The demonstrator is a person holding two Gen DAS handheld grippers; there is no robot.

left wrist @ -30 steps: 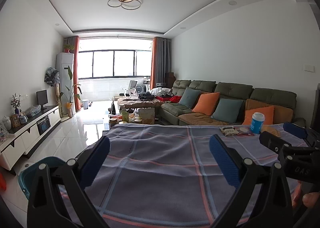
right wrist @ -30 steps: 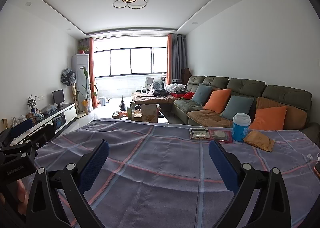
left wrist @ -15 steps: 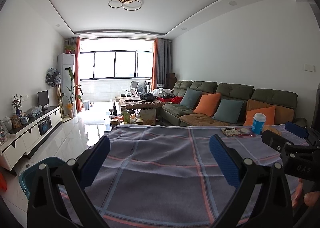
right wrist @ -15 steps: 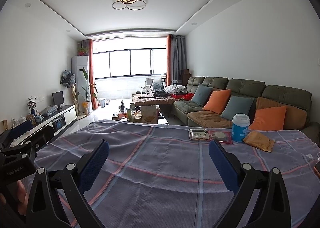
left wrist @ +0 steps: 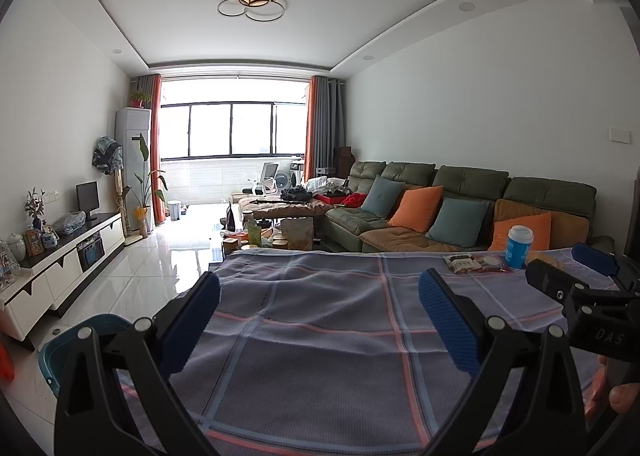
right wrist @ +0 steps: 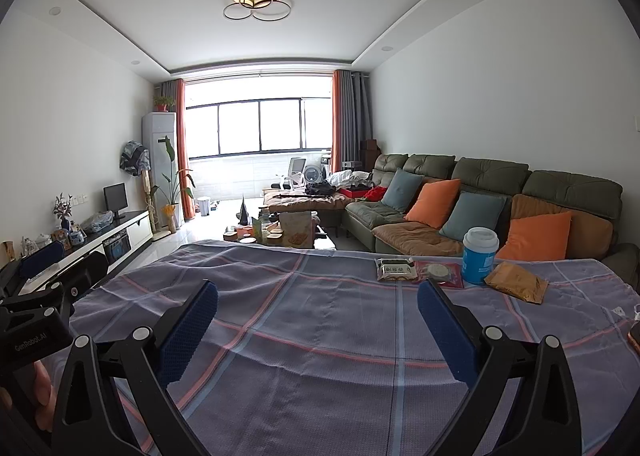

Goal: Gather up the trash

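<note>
Holding both claws level over the plaid grey-blue tablecloth [right wrist: 320,336], I see almost nothing shift from a second ago: my left gripper [left wrist: 320,320] and right gripper [right wrist: 318,320] stay spread and empty. The blue paper cup [right wrist: 479,256], dark snack packet [right wrist: 396,269], red wrapper [right wrist: 440,274] and brown crumpled bag [right wrist: 516,282] lie clustered at the far right; a teal bin [left wrist: 86,344] sits beside the table's left, so I judge collecting isn't advancing.
</note>
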